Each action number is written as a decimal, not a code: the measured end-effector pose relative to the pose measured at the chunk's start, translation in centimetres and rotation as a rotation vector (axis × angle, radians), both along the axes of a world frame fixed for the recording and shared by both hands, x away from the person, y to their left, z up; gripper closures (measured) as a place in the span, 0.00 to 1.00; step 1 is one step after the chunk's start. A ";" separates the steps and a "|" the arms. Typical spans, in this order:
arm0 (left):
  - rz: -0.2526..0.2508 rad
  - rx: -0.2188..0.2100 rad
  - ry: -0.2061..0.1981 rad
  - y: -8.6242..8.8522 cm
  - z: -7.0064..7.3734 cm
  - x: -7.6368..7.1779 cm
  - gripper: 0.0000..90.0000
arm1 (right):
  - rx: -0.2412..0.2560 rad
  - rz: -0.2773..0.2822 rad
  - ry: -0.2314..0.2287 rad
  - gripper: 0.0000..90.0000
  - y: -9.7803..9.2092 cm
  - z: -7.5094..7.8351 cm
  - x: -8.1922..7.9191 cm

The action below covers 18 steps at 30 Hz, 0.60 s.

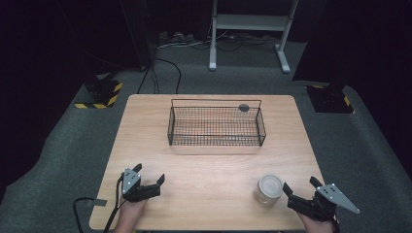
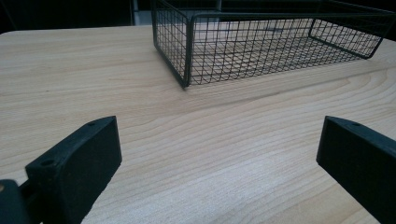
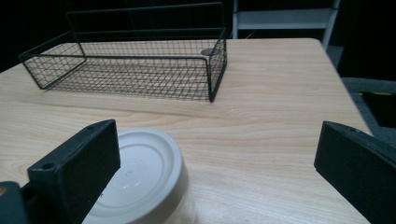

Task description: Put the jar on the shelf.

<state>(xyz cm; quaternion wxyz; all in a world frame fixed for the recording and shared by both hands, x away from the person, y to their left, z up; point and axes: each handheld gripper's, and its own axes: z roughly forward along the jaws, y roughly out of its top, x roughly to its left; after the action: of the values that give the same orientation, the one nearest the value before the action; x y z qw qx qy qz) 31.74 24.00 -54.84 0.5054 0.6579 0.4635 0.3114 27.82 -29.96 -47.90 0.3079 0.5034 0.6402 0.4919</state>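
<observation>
Right gripper [image 1: 301, 187] spread wide, low over pale wood-grain table [image 1: 209, 165], just beside round white-lidded jar [image 1: 269, 189] at near right. Left gripper [image 1: 148, 175] likewise spread, holding nothing. Beyond, rectangular black wire-mesh basket [image 1: 216, 141] mid-table

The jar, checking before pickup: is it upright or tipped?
Upright: the jar stands on the table, white lid facing up, beside the right tongs.

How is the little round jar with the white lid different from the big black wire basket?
The small clear jar with the white lid is round and closed on top; the black wire mesh basket is rectangular and open on top. The jar looks much smaller than the long basket. The jar stands near the right gripper, while the basket sits farther back, mid-table. Both rest upright on the light wooden table, untouched.
</observation>
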 end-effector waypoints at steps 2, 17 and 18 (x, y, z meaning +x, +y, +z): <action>-0.001 -0.001 0.000 0.0 0.0 0.0 0.00 | 0.005 0.026 0.009 0.00 0.2 -0.1 0.1; -0.004 -0.004 0.002 0.0 0.0 0.0 0.00 | -0.025 0.142 0.057 0.00 2.2 -0.6 0.5; -0.005 -0.005 0.002 0.1 0.0 0.0 0.00 | -0.025 0.151 0.057 0.00 2.3 -0.6 0.6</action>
<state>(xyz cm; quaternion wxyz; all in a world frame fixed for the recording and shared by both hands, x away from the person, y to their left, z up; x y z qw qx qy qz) 31.77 24.06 -54.84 0.5071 0.6581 0.4633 0.3083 28.38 -27.66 -48.51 0.2576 0.4637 0.6909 0.4912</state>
